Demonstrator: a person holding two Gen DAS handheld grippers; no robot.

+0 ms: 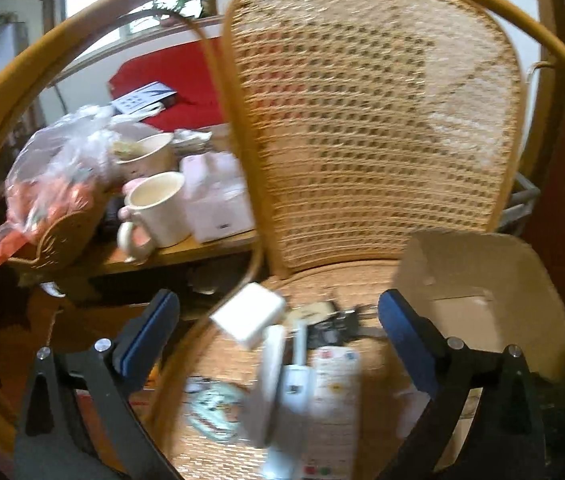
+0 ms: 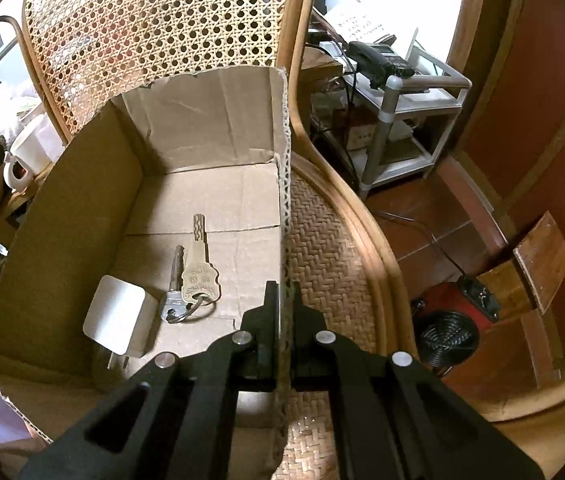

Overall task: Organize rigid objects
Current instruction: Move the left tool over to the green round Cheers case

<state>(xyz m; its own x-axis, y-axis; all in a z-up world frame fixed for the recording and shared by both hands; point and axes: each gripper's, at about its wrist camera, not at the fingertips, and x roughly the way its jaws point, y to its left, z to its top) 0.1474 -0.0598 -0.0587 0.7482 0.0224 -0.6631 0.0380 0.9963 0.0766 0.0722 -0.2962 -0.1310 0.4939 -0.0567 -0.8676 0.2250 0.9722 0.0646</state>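
Observation:
My left gripper [image 1: 278,320] is open and empty above the wicker chair seat [image 1: 218,360]. Below it lie a white charger block [image 1: 248,314], a white remote [image 1: 332,404], a white flat device [image 1: 268,384], a round patterned item [image 1: 214,410] and dark small items [image 1: 334,318], all blurred. The open cardboard box [image 2: 210,128] stands on the seat at the right [image 1: 478,304]. My right gripper [image 2: 282,296] is shut on the box's right wall [image 2: 285,184]. Inside the box lie a white charger [image 2: 116,320] and two keys on a ring [image 2: 198,272].
A side table [image 1: 186,252] left of the chair holds white mugs [image 1: 158,208], a white box [image 1: 218,204], a plastic bag [image 1: 58,176] and a small basket [image 1: 66,240]. A metal shelf with a phone [image 2: 382,60] stands right of the chair. A black coil [image 2: 448,336] lies on the floor.

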